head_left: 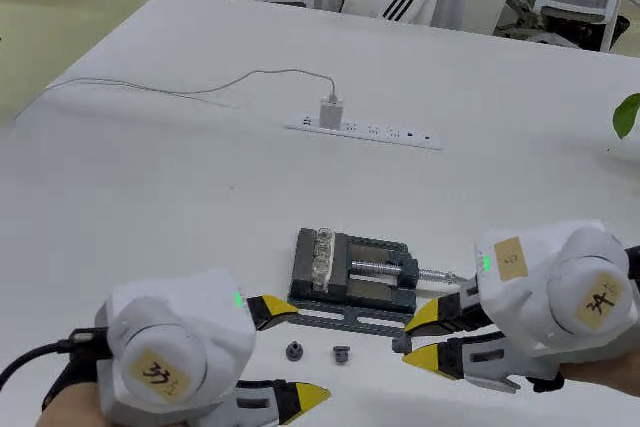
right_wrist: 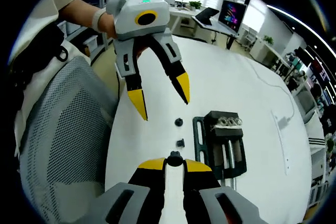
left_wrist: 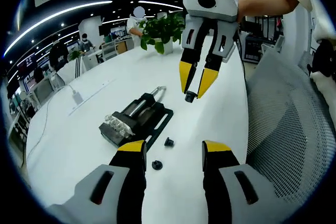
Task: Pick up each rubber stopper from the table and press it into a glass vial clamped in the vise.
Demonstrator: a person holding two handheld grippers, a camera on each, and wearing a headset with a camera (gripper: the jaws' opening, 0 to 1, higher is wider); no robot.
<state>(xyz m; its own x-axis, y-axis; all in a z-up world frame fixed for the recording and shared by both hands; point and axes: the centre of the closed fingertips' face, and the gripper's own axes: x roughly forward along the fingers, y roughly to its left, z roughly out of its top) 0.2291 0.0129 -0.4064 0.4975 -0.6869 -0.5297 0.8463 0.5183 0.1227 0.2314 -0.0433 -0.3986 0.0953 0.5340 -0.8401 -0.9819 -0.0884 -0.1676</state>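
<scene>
Currently you are holding your right claw [left_wrist: 193,92] clamped on one rubber stopper [right_wrist: 174,155]. The head view is hiding most of that grip between the yellow tips. The left gripper view is showing the dark plug pinched at the very ends, lifted clear of the table [head_left: 150,147]. Your left claw [right_wrist: 164,106] is standing wide apart and gripping nothing, which the right gripper view is showing plainly from the front.

In the head view the vise [head_left: 355,277] is sitting at the centre, with the held stopper at about 4 o'clock from it. Two loose stoppers [head_left: 294,351] [head_left: 341,354] are lying on the table at about 6 to 7 o'clock from the vise, just beside its base plate. The glass vials [head_left: 323,252] are standing in a row between the vise jaws. The right gripper view is looking down on their round mouths.

A power strip [head_left: 365,130] with a charger [head_left: 331,110] is lying well apart at 12 o'clock.
</scene>
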